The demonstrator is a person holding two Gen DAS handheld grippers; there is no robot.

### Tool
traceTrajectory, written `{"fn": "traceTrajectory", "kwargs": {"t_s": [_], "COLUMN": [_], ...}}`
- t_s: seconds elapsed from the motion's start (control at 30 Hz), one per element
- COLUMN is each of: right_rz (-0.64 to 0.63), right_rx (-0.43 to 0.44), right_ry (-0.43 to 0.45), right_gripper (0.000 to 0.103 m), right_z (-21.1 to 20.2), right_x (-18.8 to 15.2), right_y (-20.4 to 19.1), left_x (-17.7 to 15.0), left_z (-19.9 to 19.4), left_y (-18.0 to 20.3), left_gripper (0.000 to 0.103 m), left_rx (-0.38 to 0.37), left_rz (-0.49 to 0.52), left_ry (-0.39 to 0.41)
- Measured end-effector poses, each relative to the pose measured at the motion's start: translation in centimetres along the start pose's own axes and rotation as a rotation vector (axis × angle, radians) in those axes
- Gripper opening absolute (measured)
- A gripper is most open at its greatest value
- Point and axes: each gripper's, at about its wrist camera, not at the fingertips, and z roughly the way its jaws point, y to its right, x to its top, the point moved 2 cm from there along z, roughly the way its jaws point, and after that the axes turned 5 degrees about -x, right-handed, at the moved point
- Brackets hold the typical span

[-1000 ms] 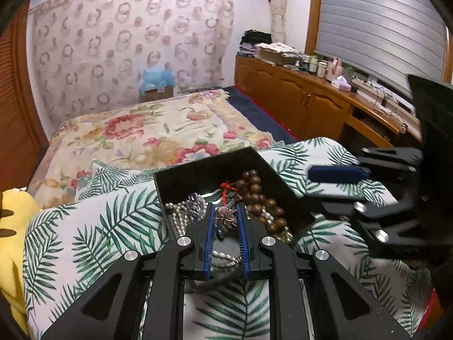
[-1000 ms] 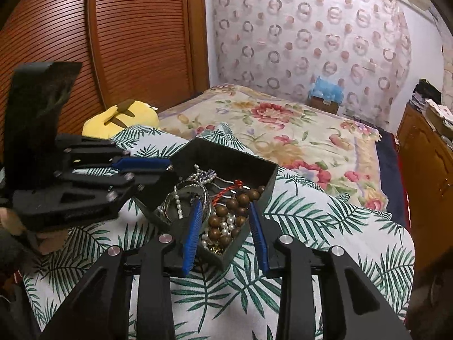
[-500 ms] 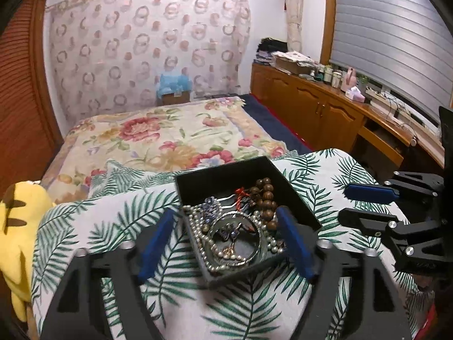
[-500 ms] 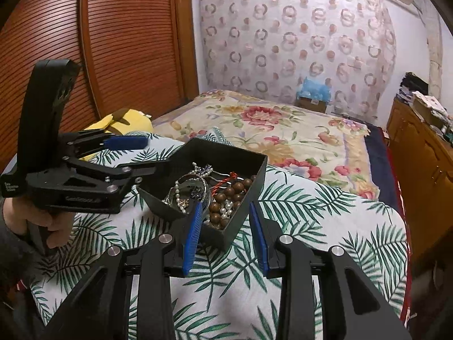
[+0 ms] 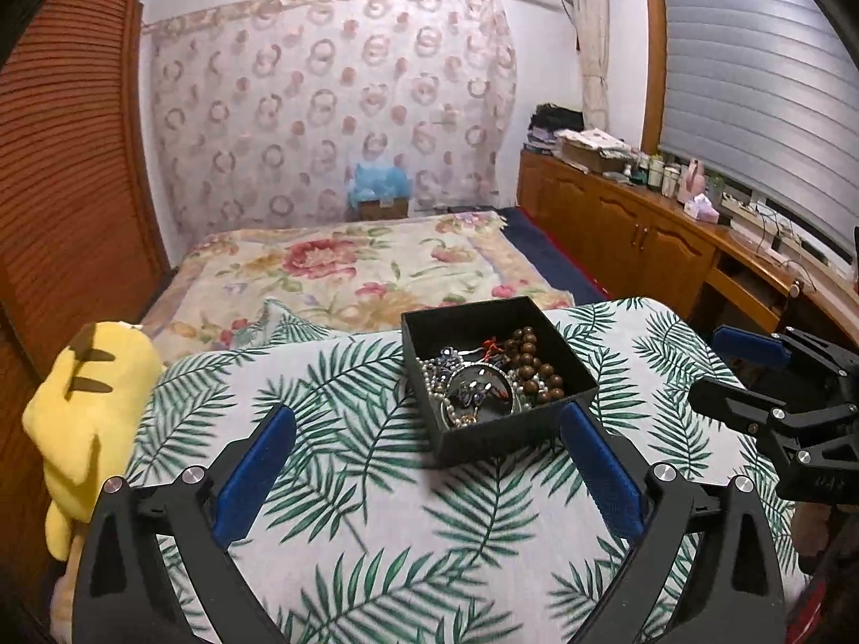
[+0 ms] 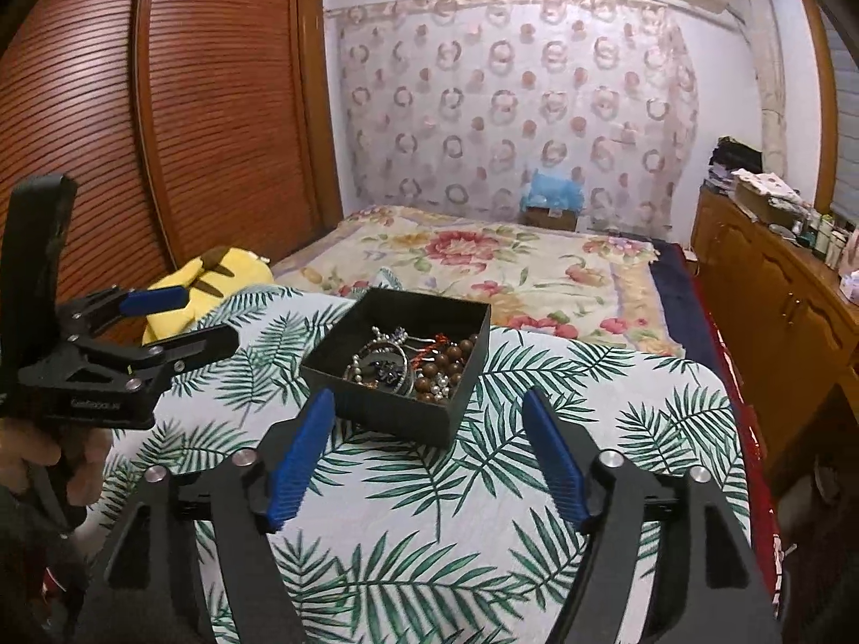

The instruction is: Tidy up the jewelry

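Each wrist camera looks forward and slightly down along its own gripper fingers, left (image 5: 427, 475) from the near-left and right (image 6: 429, 461) from the near-right, both sharing the box (image 5: 499, 413) (image 6: 397, 408) nearby.

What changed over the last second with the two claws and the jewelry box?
The left claw, shut a second ago on a flower-shaped piece inside the black box, opened wide, let it go and pulled back empty. The right claw also backed away and opened wider. The box stayed on the leaf-print cloth, with the brown beads and pearls inside.
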Motion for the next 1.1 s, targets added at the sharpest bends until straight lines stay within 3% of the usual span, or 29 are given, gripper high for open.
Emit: {"fn": "traceTrajectory", "kwargs": {"t_s": [0.23,0.63,1.1], "right_rz": [0.042,0.101,0.101], "right_rx": [-0.029,-0.091,-0.105], "right_ry": [0.078,0.144,0.156], "right_gripper": [0.1,0.1,0.1], "right_z": [-3.5,-7.5,-8.1], "right_x": [-0.1,-1.3,-1.8], "right_y": [-0.5,-1.4,-1.4], "left_x": [-1.1,-2.7,-3.1], "left_z": [-3.7,-7.4,-8.5], "left_y": [0.1,0.3,0.5], "left_gripper": [0.095,0.095,0.095], "left_rx": [0.038,0.145,0.127], "left_rz": [-0.016,-0.017,-0.026], "left_ry": [0.037,0.064,0.084]}}
